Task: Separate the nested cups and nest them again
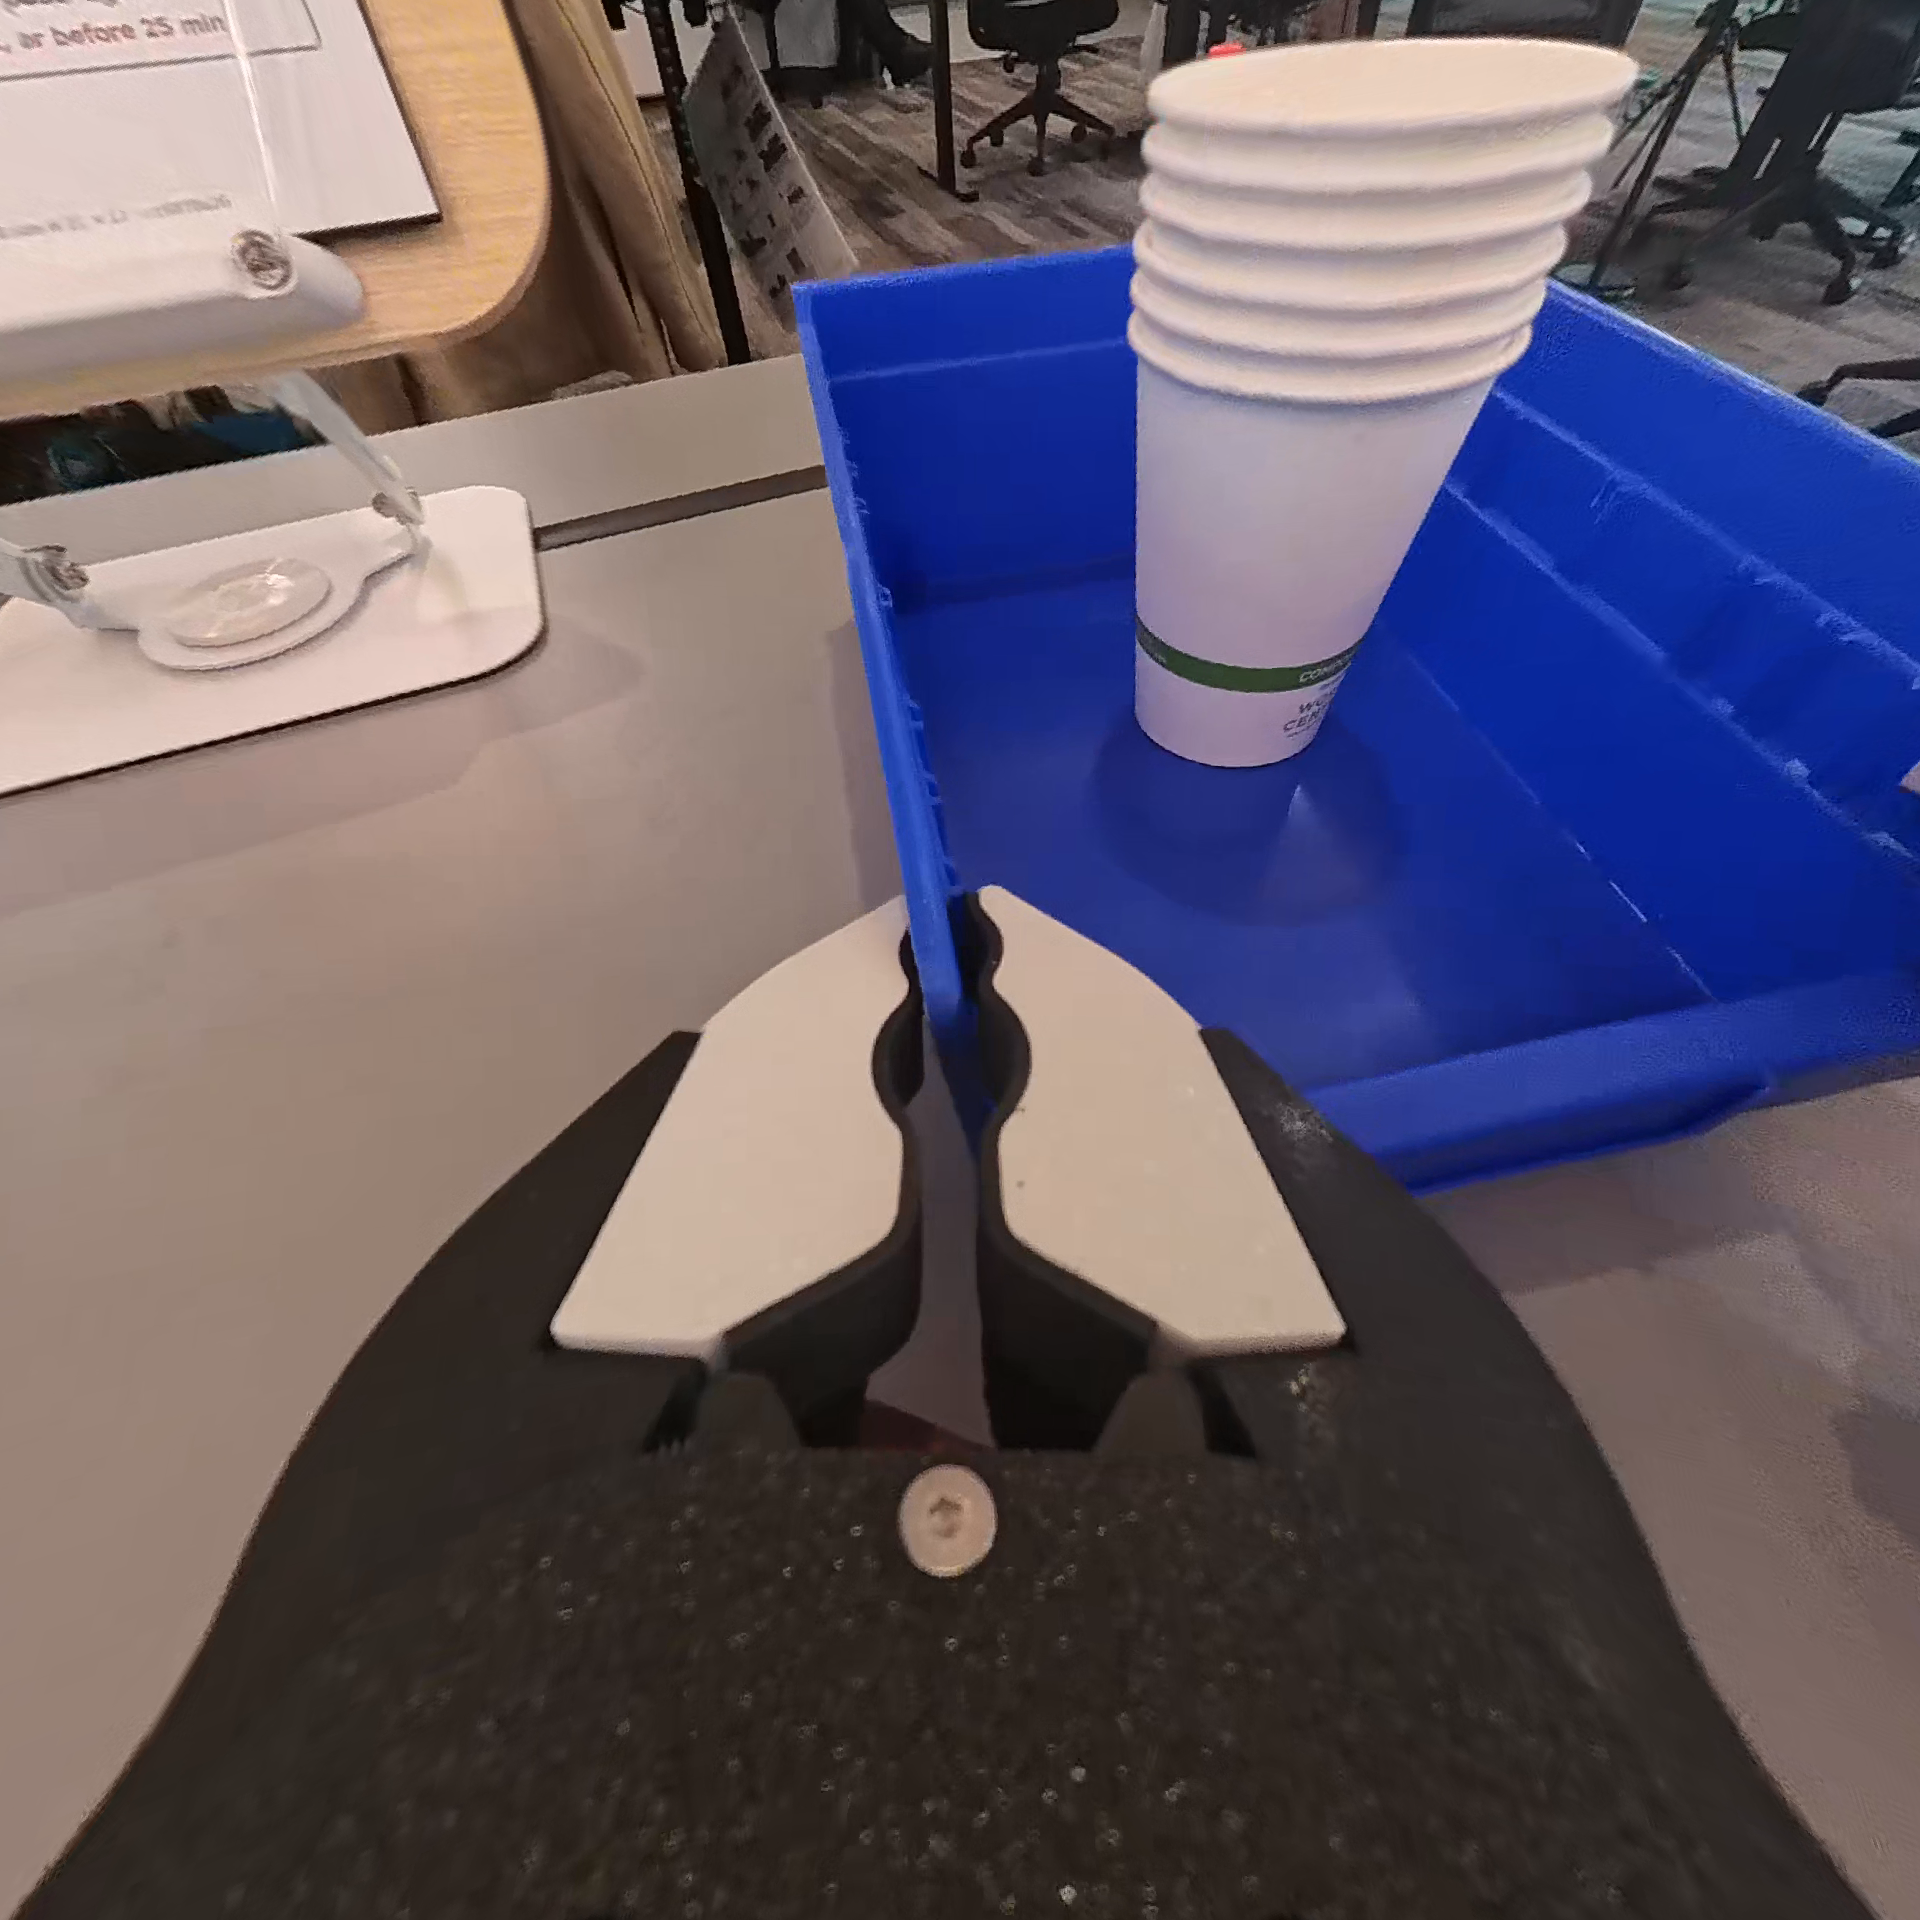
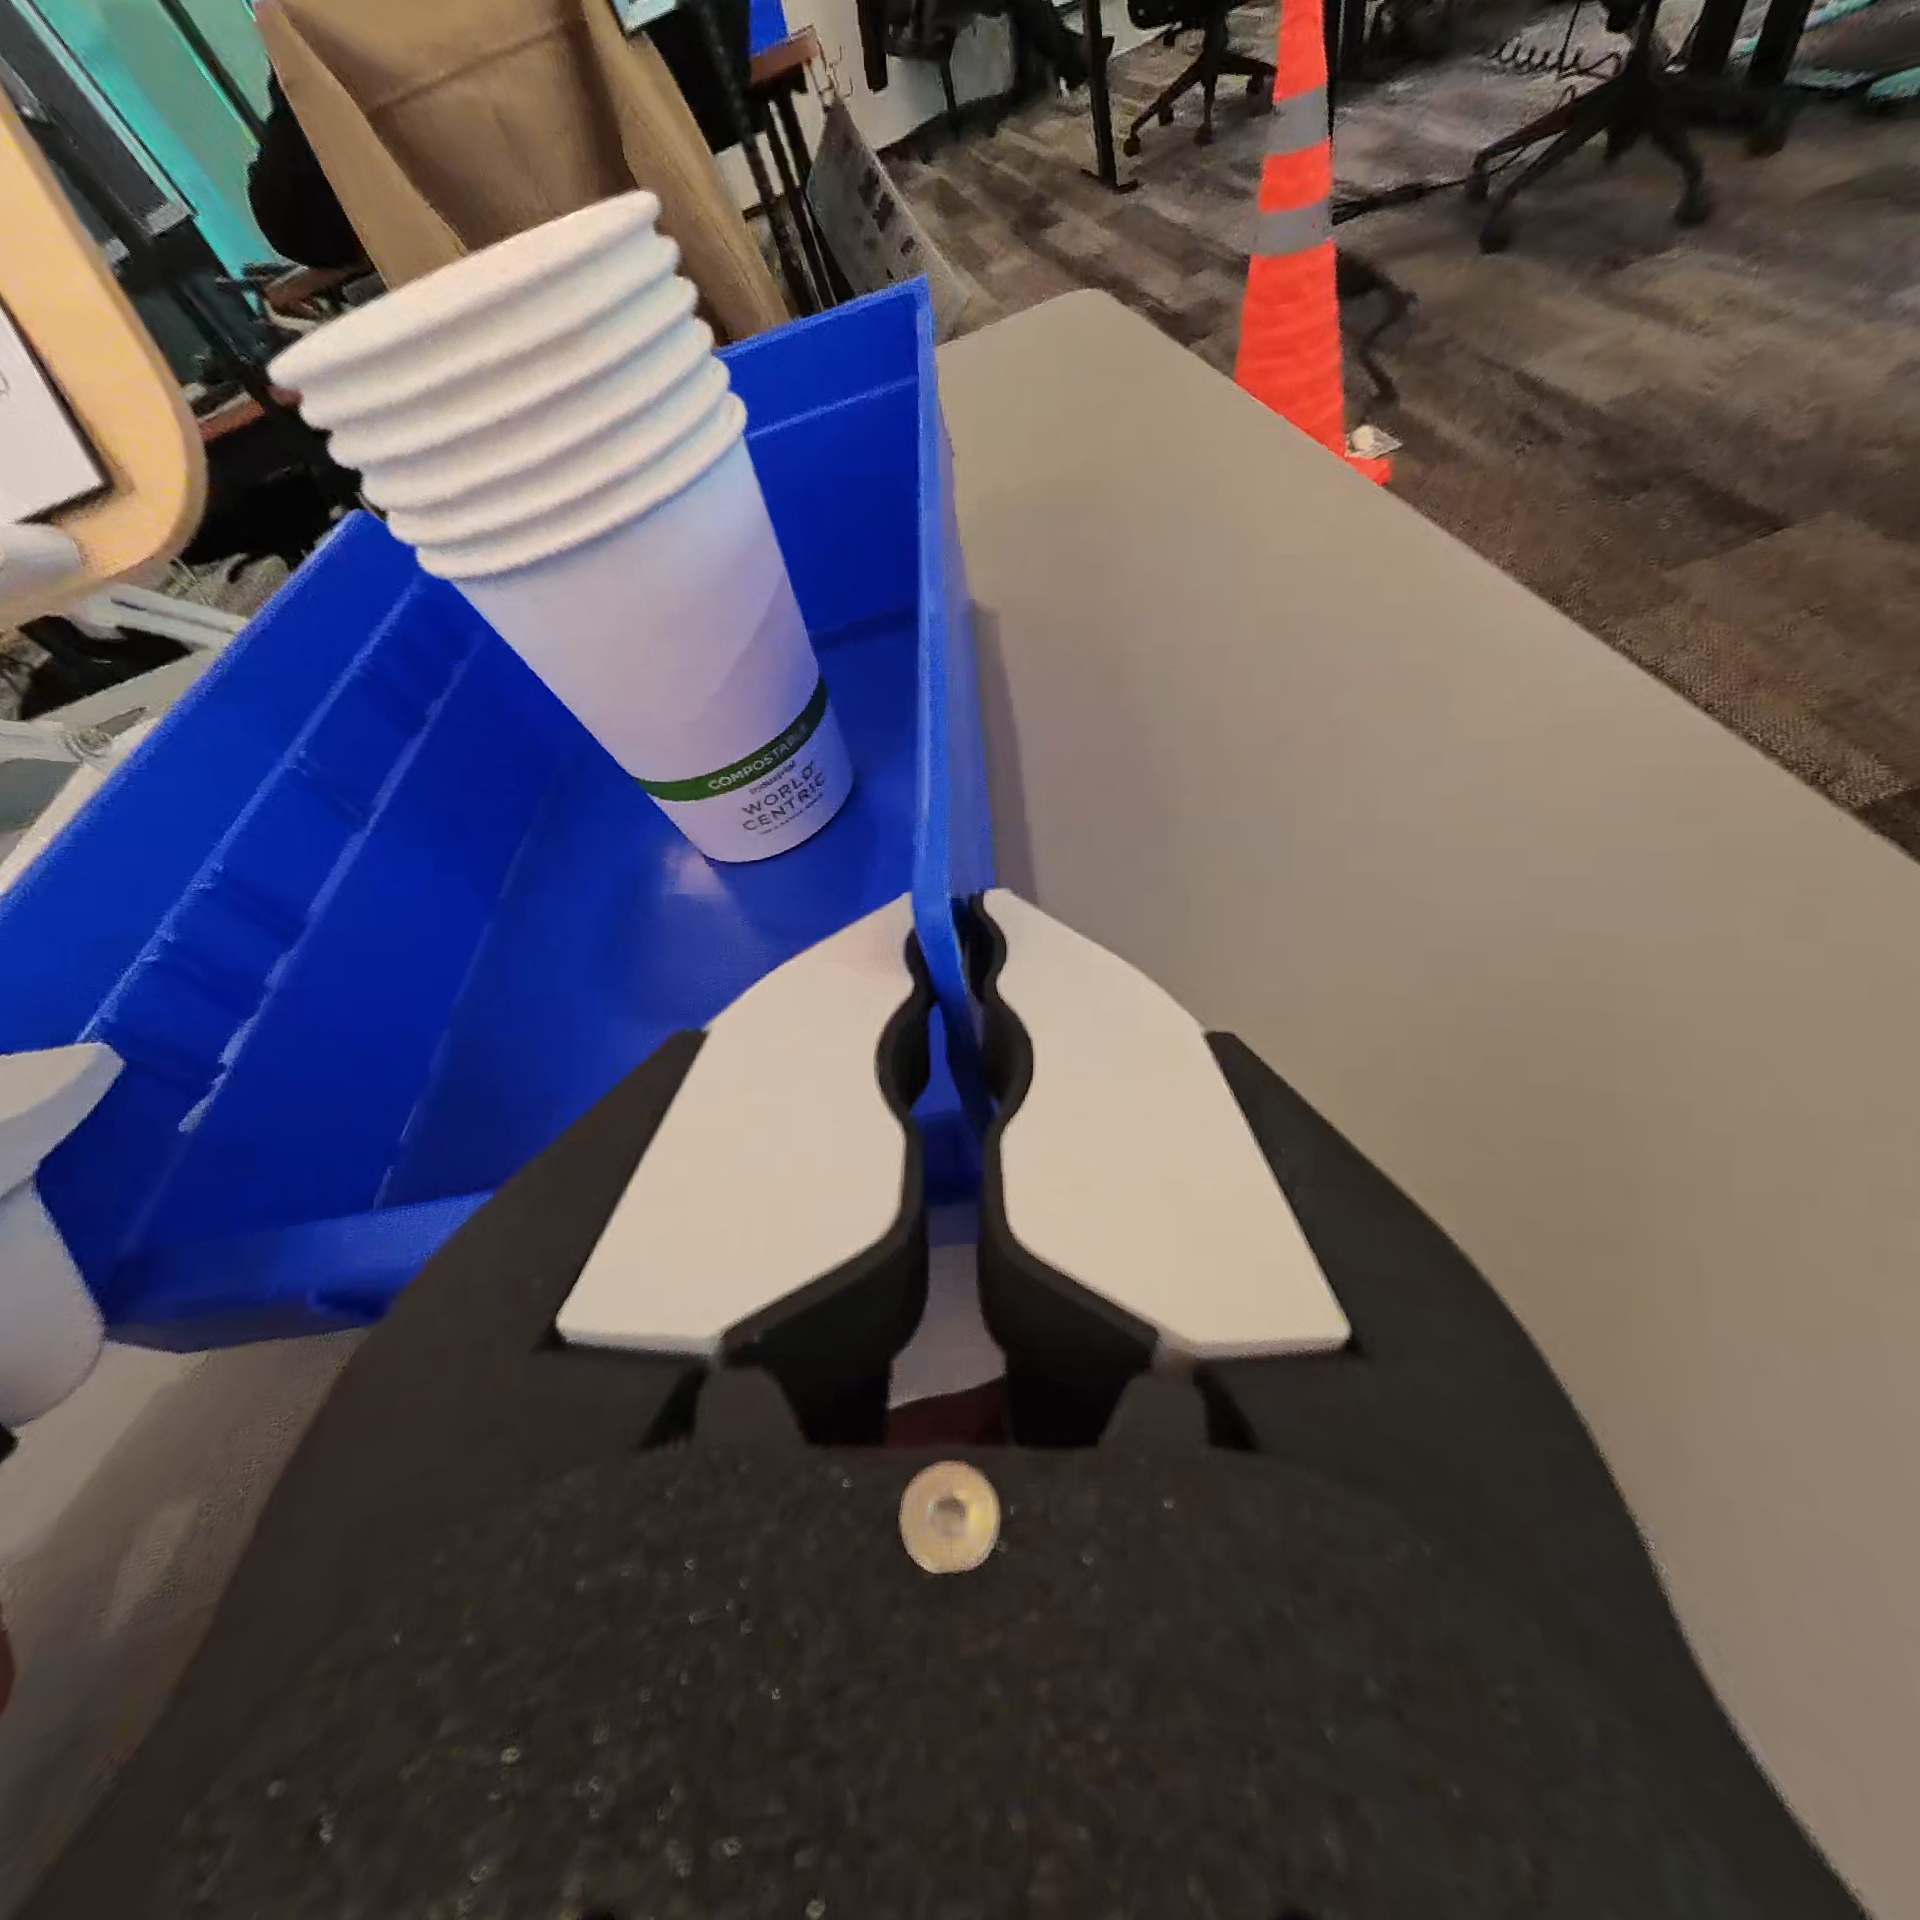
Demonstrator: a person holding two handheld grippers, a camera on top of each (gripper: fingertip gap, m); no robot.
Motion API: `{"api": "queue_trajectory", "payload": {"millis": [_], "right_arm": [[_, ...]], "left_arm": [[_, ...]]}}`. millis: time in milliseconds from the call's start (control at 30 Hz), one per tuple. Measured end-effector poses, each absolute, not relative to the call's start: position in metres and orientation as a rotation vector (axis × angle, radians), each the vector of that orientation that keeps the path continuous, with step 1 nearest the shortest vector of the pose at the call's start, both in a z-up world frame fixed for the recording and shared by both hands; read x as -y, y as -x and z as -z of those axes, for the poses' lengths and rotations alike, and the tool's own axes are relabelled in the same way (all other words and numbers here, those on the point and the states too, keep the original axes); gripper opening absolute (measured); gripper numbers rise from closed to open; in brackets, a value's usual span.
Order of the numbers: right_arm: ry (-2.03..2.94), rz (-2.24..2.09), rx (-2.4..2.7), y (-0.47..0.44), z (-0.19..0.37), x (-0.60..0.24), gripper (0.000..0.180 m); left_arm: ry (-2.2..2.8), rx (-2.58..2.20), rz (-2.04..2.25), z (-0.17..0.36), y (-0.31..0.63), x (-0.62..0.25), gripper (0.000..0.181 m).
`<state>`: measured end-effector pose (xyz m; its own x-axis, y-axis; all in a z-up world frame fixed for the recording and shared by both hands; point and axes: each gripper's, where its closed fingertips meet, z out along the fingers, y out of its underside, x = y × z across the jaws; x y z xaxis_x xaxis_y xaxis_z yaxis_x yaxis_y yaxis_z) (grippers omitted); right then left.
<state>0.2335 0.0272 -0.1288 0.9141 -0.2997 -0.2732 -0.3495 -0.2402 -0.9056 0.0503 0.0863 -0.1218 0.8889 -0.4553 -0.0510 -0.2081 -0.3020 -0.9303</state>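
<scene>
Resting on one grey table, one blue bin was clamped on opposite side walls by two claws: left claw and right claw, each closed on a wall. Inside stood one upright stack of seven nested white cups.

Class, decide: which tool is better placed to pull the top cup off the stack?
Neither clearly: left tool and right tool each clamp a wall of the blue bin, apart from the cup stack.
</scene>
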Motion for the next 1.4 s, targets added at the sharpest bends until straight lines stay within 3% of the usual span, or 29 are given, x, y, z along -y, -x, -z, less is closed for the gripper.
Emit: {"api": "queue_trajectory", "payload": {"millis": [233,500,733,967,1000,1033,1067,1100,1300,1400], "right_arm": [[1.793,-0.045,-0.411,-0.168,0.121,-0.008,0.003],[1.818,-0.152,-0.189,-0.031,0.106,-0.016,0.003],[1.903,-0.179,-0.002,0.065,0.123,-0.035,0.003],[1.924,-0.186,0.07,0.087,0.129,-0.041,0.004],[1.922,-0.184,0.083,0.087,0.129,-0.041,0.004],[1.935,-0.177,0.093,0.087,0.131,-0.04,0.007],[1.949,-0.176,0.101,0.086,0.133,-0.038,0.027],[1.954,-0.194,0.122,0.086,0.134,-0.033,0.042],[1.835,-0.204,0.29,0.074,0.122,0.031,0.047],[1.724,-0.231,0.376,0.076,0.105,0.047,0.038]], "left_arm": [[1.839,-0.452,0.227,0.109,0.011,-0.065,0.003],[1.816,-0.333,0.082,0.078,0.151,-0.04,0.003],[1.904,-0.182,0.035,0.106,0.254,-0.036,0.003],[1.931,-0.128,0.051,0.12,0.281,-0.039,0.004],[1.927,-0.125,0.062,0.121,0.28,-0.038,0.007],[1.924,-0.137,0.075,0.122,0.278,-0.037,0.023],[1.923,-0.142,0.08,0.123,0.279,-0.034,0.044],[1.927,-0.159,0.096,0.124,0.279,-0.028,0.053],[1.895,-0.153,0.189,0.106,0.33,0.031,0.054],[1.855,-0.023,0.061,0.094,0.409,0.029,0.052]]}}
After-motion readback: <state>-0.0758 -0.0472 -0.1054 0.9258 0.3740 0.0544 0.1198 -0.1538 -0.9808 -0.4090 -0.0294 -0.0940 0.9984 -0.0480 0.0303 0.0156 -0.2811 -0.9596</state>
